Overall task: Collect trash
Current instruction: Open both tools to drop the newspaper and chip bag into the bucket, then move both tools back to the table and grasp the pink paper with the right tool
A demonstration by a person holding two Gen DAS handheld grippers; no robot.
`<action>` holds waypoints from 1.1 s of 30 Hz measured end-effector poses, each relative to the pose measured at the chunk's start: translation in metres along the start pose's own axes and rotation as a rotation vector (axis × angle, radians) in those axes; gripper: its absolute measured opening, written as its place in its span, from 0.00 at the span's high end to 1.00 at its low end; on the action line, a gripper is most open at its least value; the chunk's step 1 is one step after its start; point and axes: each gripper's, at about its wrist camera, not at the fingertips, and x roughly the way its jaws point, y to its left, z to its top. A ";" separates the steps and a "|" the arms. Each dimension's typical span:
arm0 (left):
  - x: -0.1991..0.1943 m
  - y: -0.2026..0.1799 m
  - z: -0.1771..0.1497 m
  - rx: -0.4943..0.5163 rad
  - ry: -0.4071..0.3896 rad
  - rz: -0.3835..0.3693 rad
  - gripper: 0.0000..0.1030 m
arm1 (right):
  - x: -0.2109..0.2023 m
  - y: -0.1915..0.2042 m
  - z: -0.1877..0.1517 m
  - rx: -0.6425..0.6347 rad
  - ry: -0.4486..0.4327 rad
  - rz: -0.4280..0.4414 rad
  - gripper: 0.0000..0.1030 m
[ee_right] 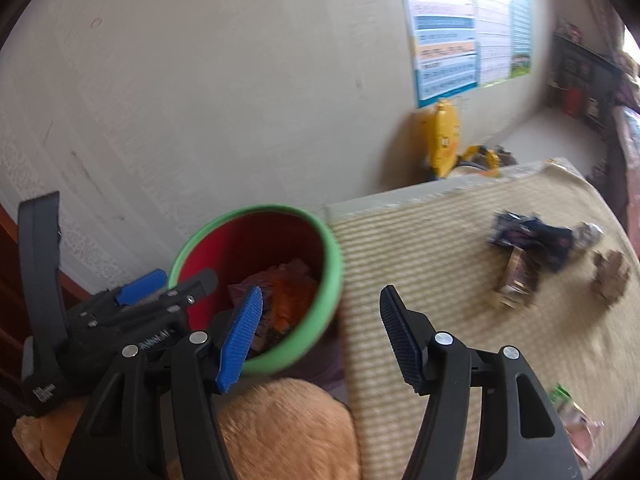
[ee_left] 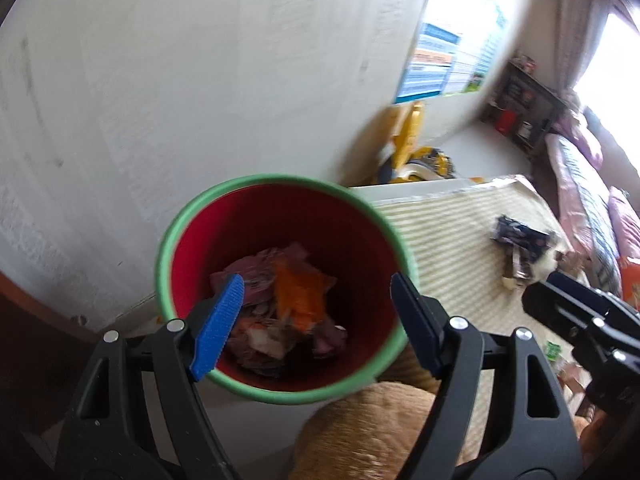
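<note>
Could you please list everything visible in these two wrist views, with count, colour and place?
bin: one, red with green rim, by the wall.
wrappers in bin: several, orange and pink, at its bottom.
mat: one, beige striped, on the floor.
wrappers on mat: a few, dark blue and brown, far side.
posters: a few, blue and white, on the wall.
toy: one, yellow, against the wall.
left gripper: black, blue pads, open over bin.
right gripper: same, open, empty.

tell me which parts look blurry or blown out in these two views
Left wrist view: window blown out white, bin rim and mat smeared by motion. Right wrist view: wrappers on the mat blurred, poster washed by glare, edges bent by fisheye.
</note>
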 end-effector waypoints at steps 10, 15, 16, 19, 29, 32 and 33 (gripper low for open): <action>-0.036 -0.067 -0.004 0.145 -0.040 -0.111 0.29 | -0.051 -0.051 -0.042 0.111 -0.033 -0.100 0.42; -0.048 -0.095 -0.009 0.207 -0.056 -0.139 0.29 | -0.068 -0.070 -0.054 0.164 -0.057 -0.120 0.42; -0.048 -0.098 -0.009 0.214 -0.057 -0.141 0.29 | -0.071 -0.073 -0.056 0.170 -0.062 -0.123 0.42; -0.053 -0.112 -0.011 0.247 -0.065 -0.146 0.29 | -0.079 -0.084 -0.062 0.192 -0.078 -0.134 0.42; -0.055 -0.132 -0.017 0.272 -0.041 -0.172 0.29 | -0.094 -0.133 -0.084 0.249 -0.038 -0.224 0.41; -0.047 -0.134 -0.021 0.262 -0.012 -0.181 0.29 | -0.087 -0.157 -0.095 0.284 0.037 -0.252 0.38; -0.043 -0.135 -0.023 0.258 0.003 -0.180 0.29 | -0.084 -0.168 -0.101 0.291 0.076 -0.270 0.38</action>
